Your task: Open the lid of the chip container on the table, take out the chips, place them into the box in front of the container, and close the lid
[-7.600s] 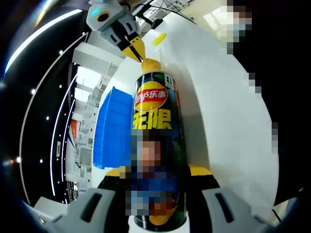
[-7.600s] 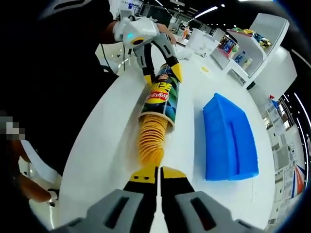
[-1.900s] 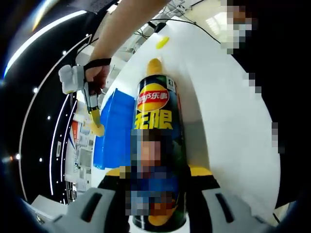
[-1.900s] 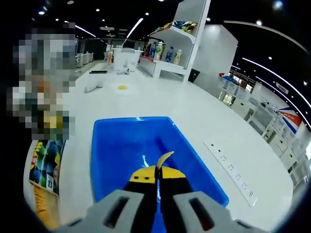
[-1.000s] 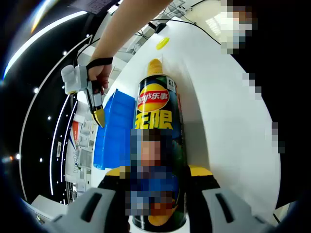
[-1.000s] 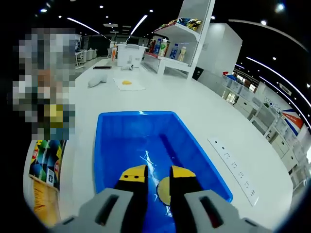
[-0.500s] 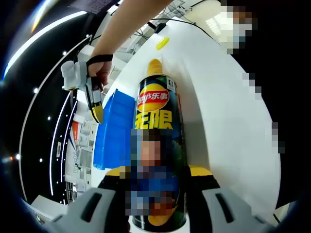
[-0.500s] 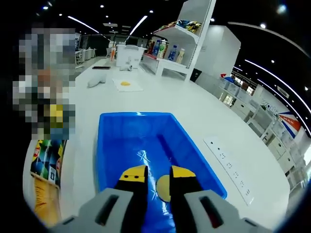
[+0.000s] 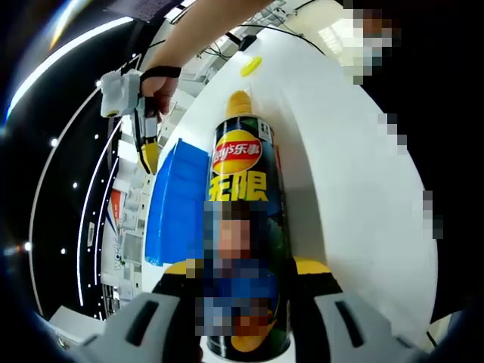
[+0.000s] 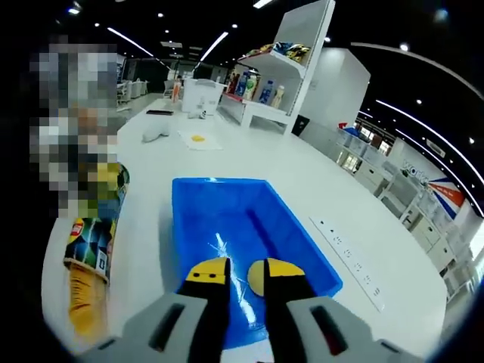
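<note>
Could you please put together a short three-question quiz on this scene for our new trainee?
1. True or false: the left tool is clamped on the dark cylindrical chip container.
2. What lies in the blue plastic box by the right tool? A) one yellow chip B) a bottle C) the lid
3. Fill in: the stack of yellow chips sticks out of the container's ____ end.

Key: 1 true; 2 A; 3 open.
</note>
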